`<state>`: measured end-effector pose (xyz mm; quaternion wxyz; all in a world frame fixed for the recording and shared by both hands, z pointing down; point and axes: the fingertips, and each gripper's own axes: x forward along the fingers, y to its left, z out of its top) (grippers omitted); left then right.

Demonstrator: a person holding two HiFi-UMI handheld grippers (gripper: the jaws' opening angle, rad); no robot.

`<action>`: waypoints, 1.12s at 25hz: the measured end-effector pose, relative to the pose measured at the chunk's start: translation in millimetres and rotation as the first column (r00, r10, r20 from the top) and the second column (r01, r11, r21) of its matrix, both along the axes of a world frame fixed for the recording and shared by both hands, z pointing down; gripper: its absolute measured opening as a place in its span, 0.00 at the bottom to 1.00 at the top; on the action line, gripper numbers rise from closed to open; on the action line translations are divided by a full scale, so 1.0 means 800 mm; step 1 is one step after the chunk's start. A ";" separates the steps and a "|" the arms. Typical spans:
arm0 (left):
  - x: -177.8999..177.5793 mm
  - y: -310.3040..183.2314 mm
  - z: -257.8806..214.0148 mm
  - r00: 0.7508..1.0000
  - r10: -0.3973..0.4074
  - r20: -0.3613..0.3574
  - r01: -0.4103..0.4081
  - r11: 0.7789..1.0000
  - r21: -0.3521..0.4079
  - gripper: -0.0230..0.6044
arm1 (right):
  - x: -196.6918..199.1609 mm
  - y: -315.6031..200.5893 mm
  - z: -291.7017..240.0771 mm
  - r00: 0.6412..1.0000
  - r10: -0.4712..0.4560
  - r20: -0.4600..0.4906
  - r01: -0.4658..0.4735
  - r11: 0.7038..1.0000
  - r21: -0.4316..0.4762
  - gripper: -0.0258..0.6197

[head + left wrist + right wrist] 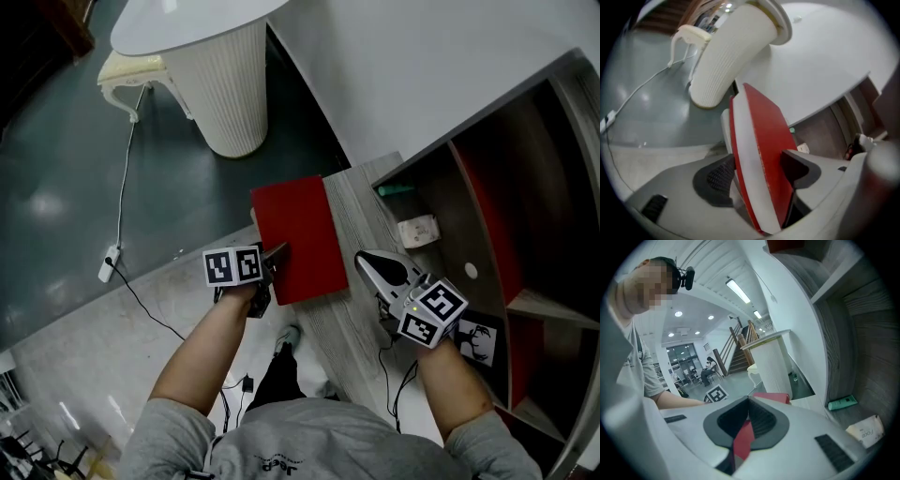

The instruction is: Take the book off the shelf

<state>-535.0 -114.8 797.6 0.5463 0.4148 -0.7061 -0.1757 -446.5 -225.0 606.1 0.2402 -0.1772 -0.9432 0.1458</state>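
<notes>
Left tool (274, 255): clenched on the red book (300, 239) at its near left corner, probably to carry it clear.
Book: out of the shelf (487, 178), over the front of the worktop (361, 202).
Right tool (366, 262): jaws together, empty, just beside the book.
Only the left gripper view shows the book edge-on between the pads (719, 178).

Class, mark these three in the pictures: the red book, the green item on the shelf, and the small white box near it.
red book (298, 239): head view, middle of its cover.
green item (396, 190): head view, its middle.
white box (419, 230): head view, its top face.
</notes>
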 end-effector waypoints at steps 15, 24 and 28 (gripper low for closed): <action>-0.003 0.000 -0.003 0.997 -0.072 -0.009 0.072 0.995 0.074 0.65 | 0.004 0.012 -0.007 1.000 0.002 0.007 -0.002 1.000 0.001 0.06; -0.005 0.017 -0.026 0.993 -0.106 0.051 0.098 0.985 0.144 0.70 | 0.012 0.014 -0.025 1.000 0.018 0.022 -0.018 1.000 0.017 0.06; -0.011 0.033 -0.041 0.985 -0.111 0.129 0.091 0.985 0.147 0.70 | 0.021 0.017 -0.032 0.999 0.030 0.032 -0.030 0.999 0.020 0.06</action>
